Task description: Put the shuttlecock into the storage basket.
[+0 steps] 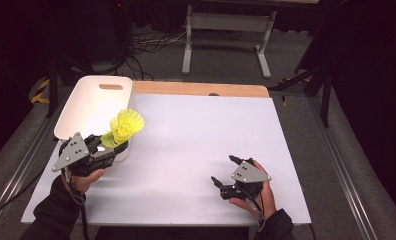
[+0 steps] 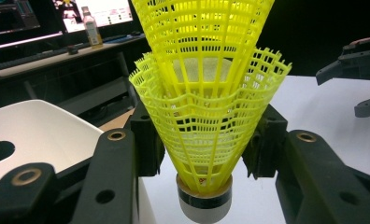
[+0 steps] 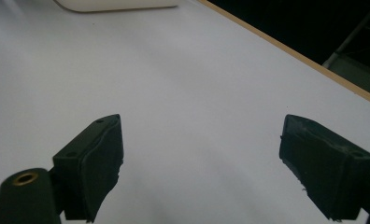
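Two yellow plastic shuttlecocks (image 1: 125,125) are nested one inside the other, skirts flaring upward and outward. My left gripper (image 1: 113,145) is shut on them at the front right corner of the white bin (image 1: 93,100). In the left gripper view the black pads press both sides of the outer shuttlecock's (image 2: 206,102) mesh skirt, and its white cork with a dark band hangs below between the left gripper's (image 2: 206,140) jaws. My right gripper (image 1: 222,169) rests low over the white table (image 1: 196,125) at the front right. It stands open, and the right gripper (image 3: 202,154) has nothing between its pads.
The white bin has a handle slot in its far wall and stands at the table's back left. A wooden strip (image 1: 201,89) edges the far side of the table. Behind it on the floor stand a grey desk frame (image 1: 226,30) and cables.
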A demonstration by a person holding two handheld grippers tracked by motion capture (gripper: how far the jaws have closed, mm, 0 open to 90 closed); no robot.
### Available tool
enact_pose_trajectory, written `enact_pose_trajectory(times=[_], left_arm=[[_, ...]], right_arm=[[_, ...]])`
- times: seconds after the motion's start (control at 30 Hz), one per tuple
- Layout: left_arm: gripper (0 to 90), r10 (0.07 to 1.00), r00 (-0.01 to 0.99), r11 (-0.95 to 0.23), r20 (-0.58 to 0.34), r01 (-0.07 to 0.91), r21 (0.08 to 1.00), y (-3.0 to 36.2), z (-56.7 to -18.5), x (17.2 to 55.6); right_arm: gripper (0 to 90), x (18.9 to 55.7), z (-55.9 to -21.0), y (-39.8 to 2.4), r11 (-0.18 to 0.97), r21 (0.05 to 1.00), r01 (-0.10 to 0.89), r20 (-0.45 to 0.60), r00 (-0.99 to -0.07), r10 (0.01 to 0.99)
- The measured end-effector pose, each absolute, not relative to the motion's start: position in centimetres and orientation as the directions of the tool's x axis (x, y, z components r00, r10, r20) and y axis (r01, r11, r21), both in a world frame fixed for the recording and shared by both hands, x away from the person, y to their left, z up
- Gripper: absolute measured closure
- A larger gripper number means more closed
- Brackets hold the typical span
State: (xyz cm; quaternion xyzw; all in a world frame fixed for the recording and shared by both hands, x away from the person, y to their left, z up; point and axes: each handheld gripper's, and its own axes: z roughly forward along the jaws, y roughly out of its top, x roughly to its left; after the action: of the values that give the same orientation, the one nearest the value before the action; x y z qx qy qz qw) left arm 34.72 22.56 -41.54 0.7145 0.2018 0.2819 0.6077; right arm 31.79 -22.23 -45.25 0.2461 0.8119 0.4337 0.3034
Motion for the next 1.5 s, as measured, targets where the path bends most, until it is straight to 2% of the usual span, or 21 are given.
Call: enact_pose_trajectory(times=[0.57,1.07,1.5], left_arm=[[56.0,0.67,0.73,-0.159,0.132,-0.032,0.987,24.0,-40.6,35.3],[55.9,0.663,0.732,-0.193,0.161,-0.04,0.98,24.9,-38.4,35.5],[55.8,0.673,0.733,-0.175,0.096,0.031,0.984,26.9,-35.9,37.6]], right_arm=[[14.6,32.0,-45.4,-22.0,0.503,0.852,0.145,-0.271,-0.7,0.661],[14.6,32.2,-45.7,-22.0,0.499,0.852,0.16,-0.255,-0.705,0.662],[14.9,32.4,-45.8,-22.2,0.49,0.854,0.173,-0.24,-0.705,0.667]])
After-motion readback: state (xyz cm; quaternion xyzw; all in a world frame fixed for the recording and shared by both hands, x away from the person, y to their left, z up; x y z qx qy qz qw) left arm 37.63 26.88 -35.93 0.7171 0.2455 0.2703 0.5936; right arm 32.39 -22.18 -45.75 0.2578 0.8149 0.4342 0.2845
